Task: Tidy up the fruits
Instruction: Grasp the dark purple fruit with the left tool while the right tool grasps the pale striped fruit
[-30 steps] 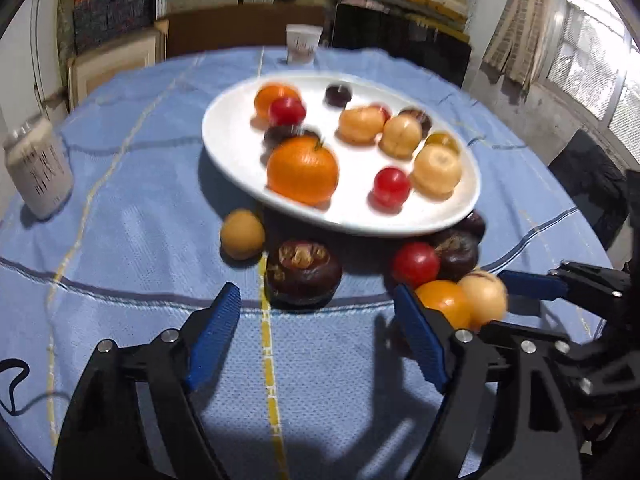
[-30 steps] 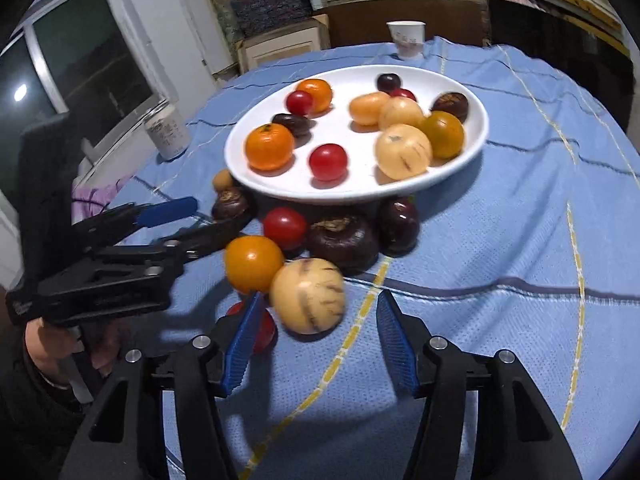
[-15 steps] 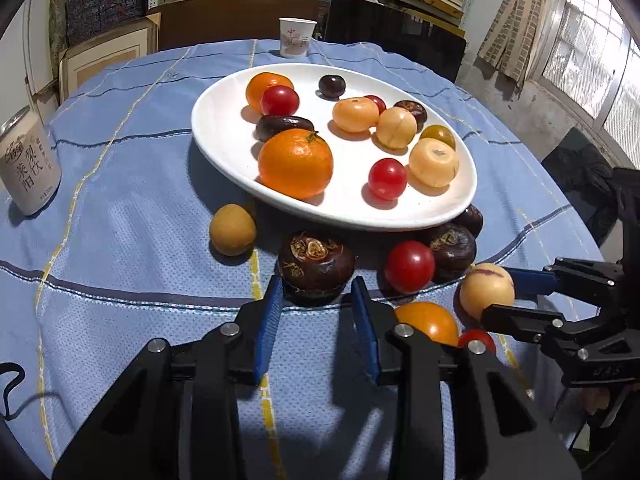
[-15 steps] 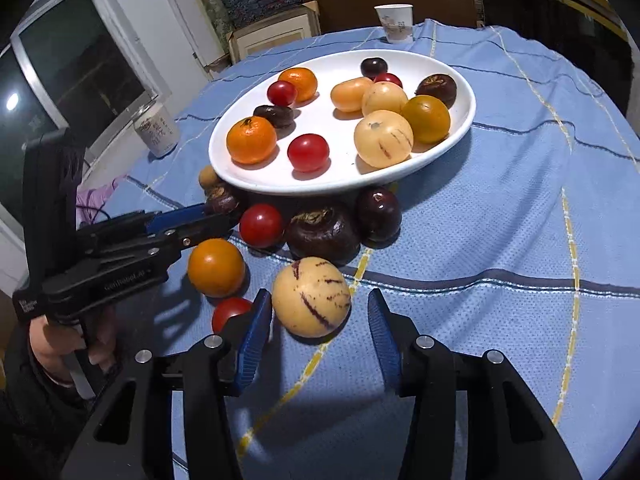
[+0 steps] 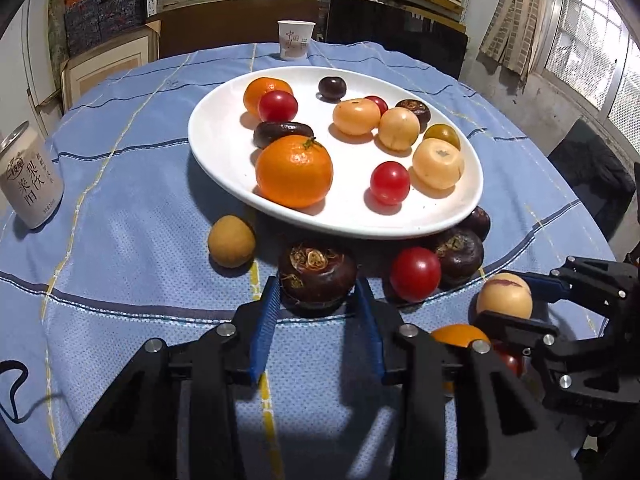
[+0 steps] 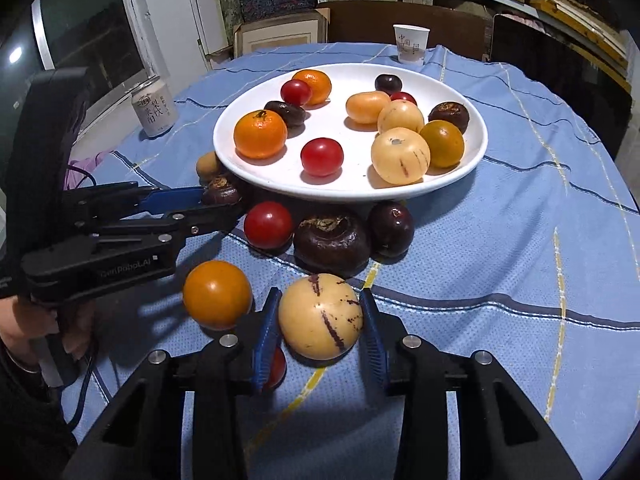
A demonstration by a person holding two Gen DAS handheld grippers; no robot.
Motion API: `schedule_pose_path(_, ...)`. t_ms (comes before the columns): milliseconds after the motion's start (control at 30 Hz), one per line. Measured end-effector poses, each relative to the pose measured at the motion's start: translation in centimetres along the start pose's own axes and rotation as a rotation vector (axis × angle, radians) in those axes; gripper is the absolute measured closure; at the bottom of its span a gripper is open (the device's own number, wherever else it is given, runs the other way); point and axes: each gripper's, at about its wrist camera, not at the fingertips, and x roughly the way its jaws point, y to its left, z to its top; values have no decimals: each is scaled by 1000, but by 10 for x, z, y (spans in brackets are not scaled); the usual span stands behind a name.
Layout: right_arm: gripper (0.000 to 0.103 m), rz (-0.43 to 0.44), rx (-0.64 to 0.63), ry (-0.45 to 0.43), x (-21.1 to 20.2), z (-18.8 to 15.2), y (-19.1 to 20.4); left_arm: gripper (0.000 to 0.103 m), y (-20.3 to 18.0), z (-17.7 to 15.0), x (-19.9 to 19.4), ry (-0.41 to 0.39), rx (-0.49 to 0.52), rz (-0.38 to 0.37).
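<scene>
A white plate [image 5: 224, 148] holds several fruits: oranges, red tomatoes, pale melons, dark fruits. My left gripper [image 5: 318, 300] is shut on a dark brown mangosteen [image 5: 318, 274] that sits on the blue cloth in front of the plate. My right gripper [image 6: 320, 320] is shut on a pale striped melon [image 6: 320, 316] on the cloth; it also shows in the left wrist view [image 5: 504, 296]. Loose fruits lie around: a tan round fruit [image 5: 231, 242], a red tomato [image 5: 415, 274], an orange fruit [image 6: 217, 294], a large dark mangosteen [image 6: 332, 242], a dark plum [image 6: 391, 228].
A drink can [image 5: 30, 178] stands at the left on the blue checked tablecloth [image 5: 120, 200]. A paper cup [image 5: 295, 39] stands behind the plate. A small red fruit [image 6: 276, 366] lies under my right gripper's left finger. Shelves and boxes stand beyond the table.
Both grippers moved forward and closed: the left around the dark mangosteen, the right around the pale striped melon. The fruits on the plate have not moved.
</scene>
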Motion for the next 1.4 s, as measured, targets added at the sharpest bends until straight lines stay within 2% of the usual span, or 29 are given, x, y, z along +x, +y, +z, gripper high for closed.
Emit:
schedule_pose_path(133, 63, 32, 37, -8, -1, -4, -10, 65, -8, 2, 2, 7, 41, 22)
schedule_pose_path(167, 63, 43, 47, -11, -1, -5, -13, 61, -9, 3, 3, 10, 47, 32)
schedule_pose_path(267, 63, 59, 60, -17, -2, -7, -15, 31, -7, 6, 5, 2, 37, 62)
schedule_pose_path(300, 63, 59, 60, -18, -2, -7, -15, 30, -6, 6, 4, -2, 32, 67)
schedule_pose_path(400, 63, 55, 56, -18, -1, -7, -14, 30, -3, 7, 7, 7, 26, 67)
schedule_pose_path(433, 63, 56, 57, -18, -1, -7, -14, 34, -3, 7, 8, 13, 26, 64)
schedule_pose_path(500, 63, 60, 61, -17, -1, -7, -15, 63, -3, 8, 7, 4, 31, 62)
schedule_pose_path(700, 63, 66, 70, -19, -1, -7, -16, 63, -5, 5, 2, -21, 42, 56)
schedule_pose_path(1033, 63, 79, 80, -52, -9, -14, -17, 63, -8, -16, -41, -97, 47, 35)
schedule_pose_path(1400, 63, 93, 99, -87, -19, -22, -22, 63, -10, -38, -60, -109, 31, 32)
